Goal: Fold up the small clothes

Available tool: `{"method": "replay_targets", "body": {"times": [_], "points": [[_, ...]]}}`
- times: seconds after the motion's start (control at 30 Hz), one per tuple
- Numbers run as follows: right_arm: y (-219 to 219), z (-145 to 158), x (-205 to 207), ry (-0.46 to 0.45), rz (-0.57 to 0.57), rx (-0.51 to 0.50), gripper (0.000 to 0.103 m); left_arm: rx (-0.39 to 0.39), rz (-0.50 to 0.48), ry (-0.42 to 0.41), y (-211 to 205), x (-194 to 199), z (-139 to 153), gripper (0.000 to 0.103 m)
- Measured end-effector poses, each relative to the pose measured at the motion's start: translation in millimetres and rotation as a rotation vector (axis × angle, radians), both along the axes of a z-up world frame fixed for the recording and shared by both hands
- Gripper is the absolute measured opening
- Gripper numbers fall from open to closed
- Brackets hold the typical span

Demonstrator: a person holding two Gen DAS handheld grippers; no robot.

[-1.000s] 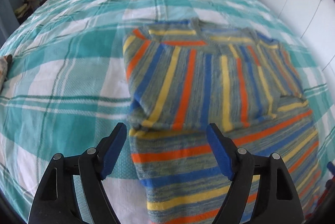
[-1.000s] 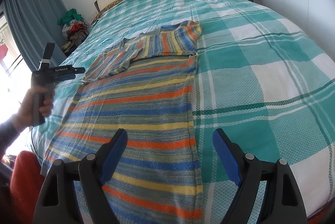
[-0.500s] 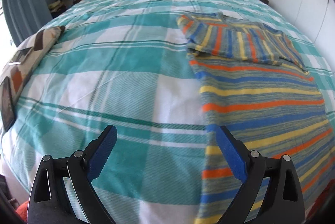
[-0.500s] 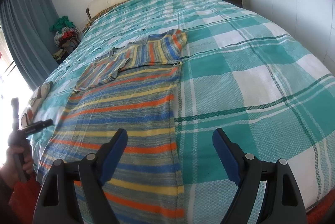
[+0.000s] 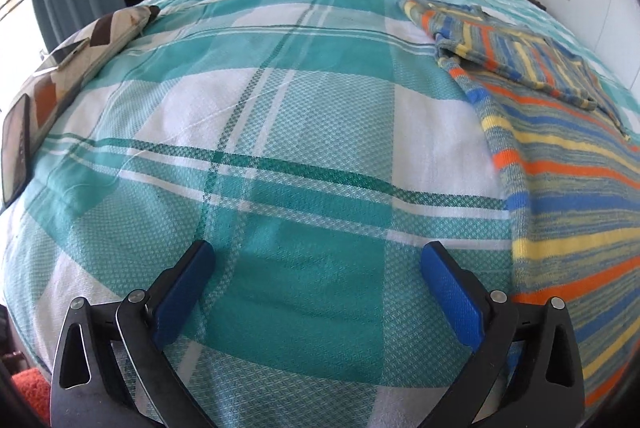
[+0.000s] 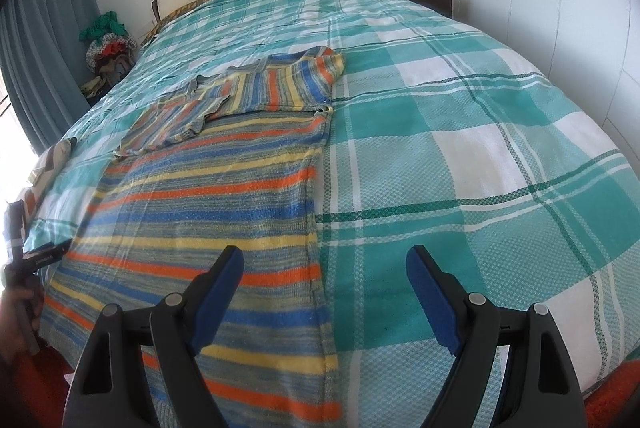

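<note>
L gripper (image 5: 318, 292) jaws just opened wide, nothing between them; it's slid left off the striped sweater (image 5: 568, 163), now over bare plaid bedspread (image 5: 280, 99). Sleeves look folded in at far end, so prob repositioning for hem fold. R gripper (image 6: 324, 292) open, empty, over sweater's near right edge. Cushion (image 5: 92, 43) w/ phone (image 5: 66, 53) far left, clear of path.

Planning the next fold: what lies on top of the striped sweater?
Its own sleeves, folded across the upper part of the striped sweater. Whatever lies under them is covered.
</note>
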State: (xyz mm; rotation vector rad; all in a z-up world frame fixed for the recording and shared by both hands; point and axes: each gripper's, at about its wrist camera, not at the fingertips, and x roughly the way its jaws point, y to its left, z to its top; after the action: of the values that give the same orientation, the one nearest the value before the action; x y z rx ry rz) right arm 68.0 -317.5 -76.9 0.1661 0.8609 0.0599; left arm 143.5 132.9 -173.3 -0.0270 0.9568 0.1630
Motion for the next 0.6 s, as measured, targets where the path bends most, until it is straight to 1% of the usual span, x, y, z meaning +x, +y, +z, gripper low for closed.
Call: {"method": "replay_targets", "body": {"times": [0.6], "points": [[-10, 3, -4, -0.009, -0.028, 0.03, 0.083, 0.02, 0.014, -0.009, -3, 0, -1, 0.103]]}}
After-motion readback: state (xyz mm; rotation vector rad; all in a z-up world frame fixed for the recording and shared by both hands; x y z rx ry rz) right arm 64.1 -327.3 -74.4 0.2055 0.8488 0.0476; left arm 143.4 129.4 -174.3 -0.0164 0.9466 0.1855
